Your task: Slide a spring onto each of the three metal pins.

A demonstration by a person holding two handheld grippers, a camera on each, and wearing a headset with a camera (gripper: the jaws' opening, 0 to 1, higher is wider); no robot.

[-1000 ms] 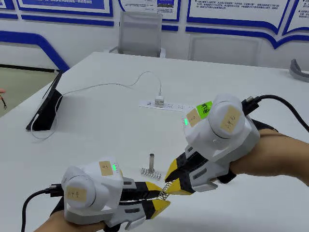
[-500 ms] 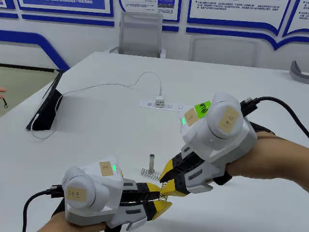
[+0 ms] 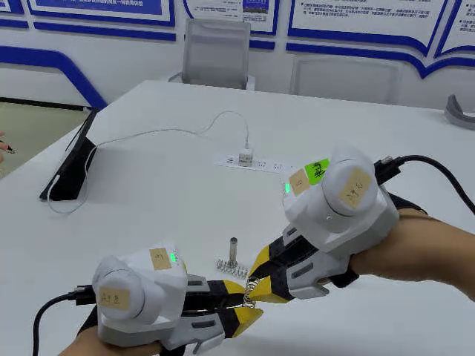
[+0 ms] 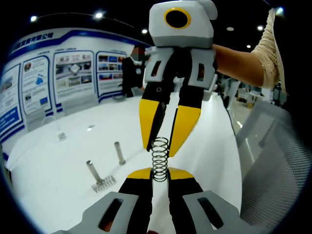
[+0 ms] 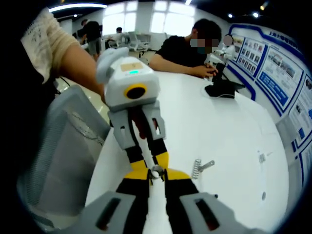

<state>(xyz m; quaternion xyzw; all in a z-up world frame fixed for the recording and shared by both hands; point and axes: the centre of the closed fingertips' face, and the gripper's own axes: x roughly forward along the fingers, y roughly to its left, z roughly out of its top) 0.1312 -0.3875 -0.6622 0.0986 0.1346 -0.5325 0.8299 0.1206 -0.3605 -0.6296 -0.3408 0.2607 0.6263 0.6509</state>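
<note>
Now clamping spring point(image 4: 160, 156) in closed left gripper point(image 4: 160, 174), offering far end for handover to right gripper point(image 4: 161, 148), grip there unclear.

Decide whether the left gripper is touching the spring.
Touching. In the left gripper view, the spring stands with its lower end pinched between the yellow tips of the left gripper, with no gap.
</note>
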